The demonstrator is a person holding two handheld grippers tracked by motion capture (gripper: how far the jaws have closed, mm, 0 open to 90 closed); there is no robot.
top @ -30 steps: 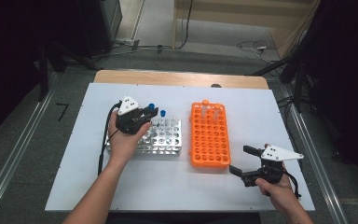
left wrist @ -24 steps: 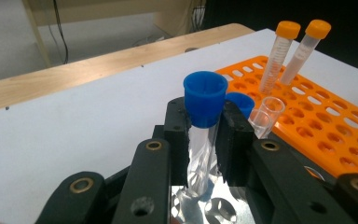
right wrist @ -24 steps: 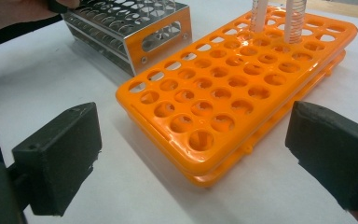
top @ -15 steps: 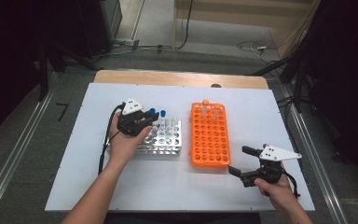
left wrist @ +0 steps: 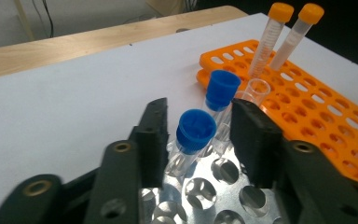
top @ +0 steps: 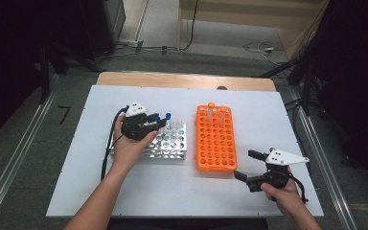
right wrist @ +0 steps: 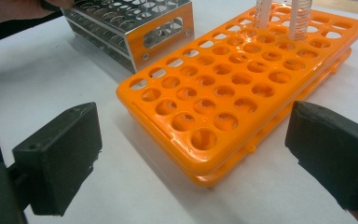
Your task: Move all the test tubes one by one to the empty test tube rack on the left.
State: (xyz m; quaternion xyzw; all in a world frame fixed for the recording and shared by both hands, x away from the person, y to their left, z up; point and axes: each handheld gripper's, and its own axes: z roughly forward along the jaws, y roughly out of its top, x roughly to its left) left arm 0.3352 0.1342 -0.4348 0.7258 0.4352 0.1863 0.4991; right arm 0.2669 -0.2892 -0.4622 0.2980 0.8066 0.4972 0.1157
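The left hand-held gripper (left wrist: 198,135) has just been opening; its jaws stand apart around a blue-capped tube (left wrist: 193,135) in the metal rack (top: 170,143), pads clear. The high view hides that gap. The right hand-held gripper (right wrist: 191,158) is spread wide before the orange rack (right wrist: 242,88) on the counter (top: 268,110).
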